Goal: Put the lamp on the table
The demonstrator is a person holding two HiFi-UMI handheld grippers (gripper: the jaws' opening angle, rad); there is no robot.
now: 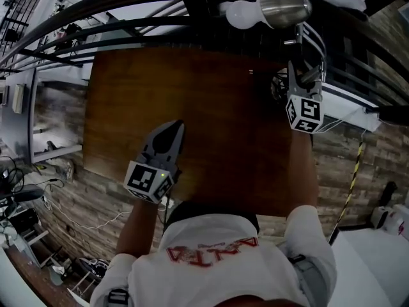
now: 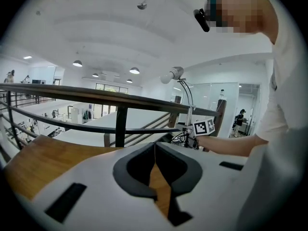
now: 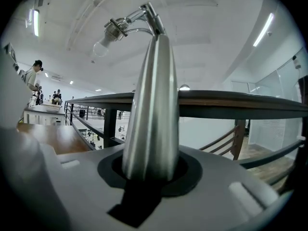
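Observation:
The lamp [image 1: 271,8] has a brushed metal shade and a bare white bulb [image 1: 241,15]. It hangs over the far right corner of the brown wooden table [image 1: 217,107]. My right gripper [image 1: 298,69] is shut on the lamp's tapered metal stem [image 3: 151,114], which stands upright between the jaws with the bulb [image 3: 101,47] at the top left. Whether the lamp's foot touches the table is hidden. My left gripper [image 1: 175,128] hovers over the table's near left part, shut, with nothing in it. Its tips [image 2: 154,147] meet over the wood, and it sees the lamp [image 2: 172,74] at the far right.
A black metal railing [image 1: 160,18] runs just beyond the table's far edge. Loose cables [image 1: 278,87] lie by the right gripper. The floor [image 1: 83,197] around the table is stone brick, with clutter at the lower left. People stand far off [image 3: 33,76].

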